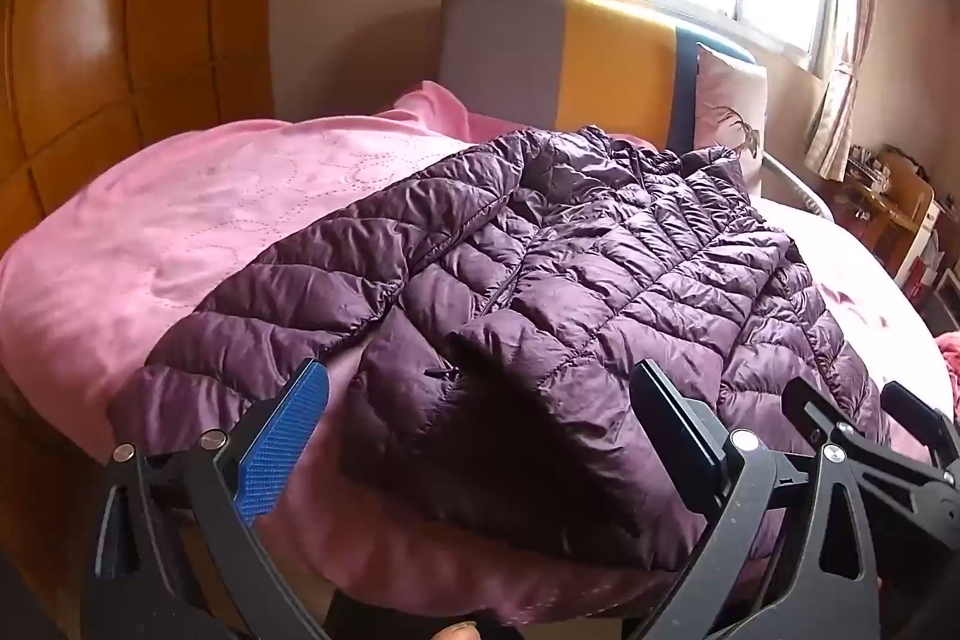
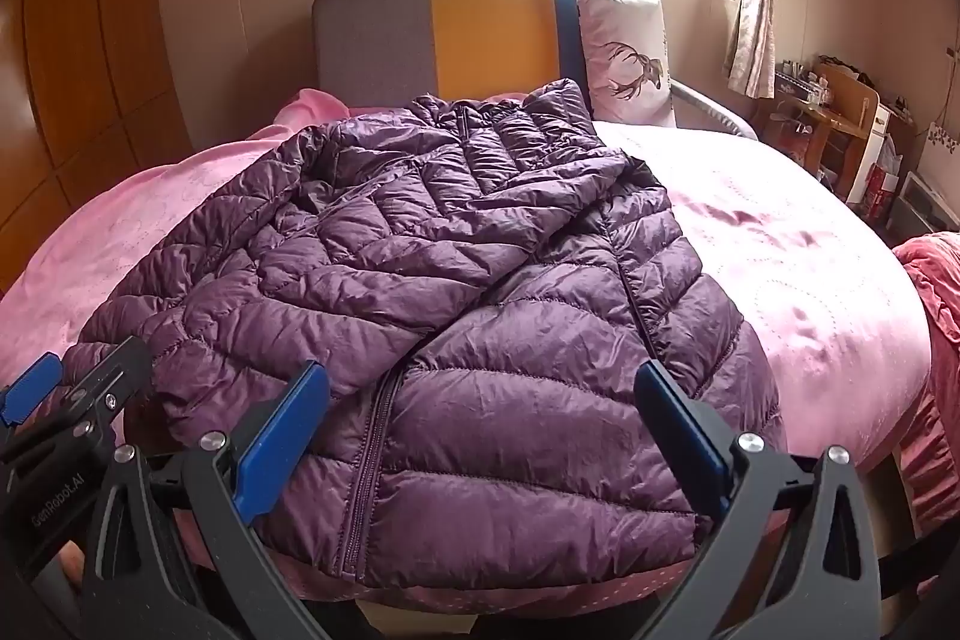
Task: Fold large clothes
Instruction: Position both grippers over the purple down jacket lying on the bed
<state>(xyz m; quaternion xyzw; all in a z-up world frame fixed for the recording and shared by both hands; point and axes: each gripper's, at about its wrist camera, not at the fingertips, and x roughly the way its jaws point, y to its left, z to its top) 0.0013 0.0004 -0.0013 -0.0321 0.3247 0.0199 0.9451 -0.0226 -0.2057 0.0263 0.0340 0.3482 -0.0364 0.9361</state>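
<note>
The purple down jacket [image 2: 456, 292] lies spread on the bed [image 2: 798, 244], front up, hem toward the near edge and collar toward the headboard [image 2: 468, 34]. There is one jacket, and it takes up the middle and left of the pink bedspread. I take it to have been laid flat like this so that it can be folded: the body is open to view, the zip [image 2: 360, 466] runs down the front, and one sleeve [image 2: 420, 226] already lies crossed over the chest. The other sleeve [image 1: 288, 274] stretches out along the jacket's left side, seen best from the left wrist view. So two sleeves, one folded in and one, by my reading, not yet.

One pillow [image 2: 630, 52] with a deer print stands propped against the headboard, well clear of the jacket.

Two sets of tongs hover over the near hem, both tilted down at it. The left tongs [image 1: 480, 436] stand wide, nothing between them, above the left corner of the hem. The right tongs [image 2: 480, 436] are equally wide and empty, above the zip side. Neither touches the cloth. Held side by side like this, they look ready to take the hem or the loose sleeve.
</note>
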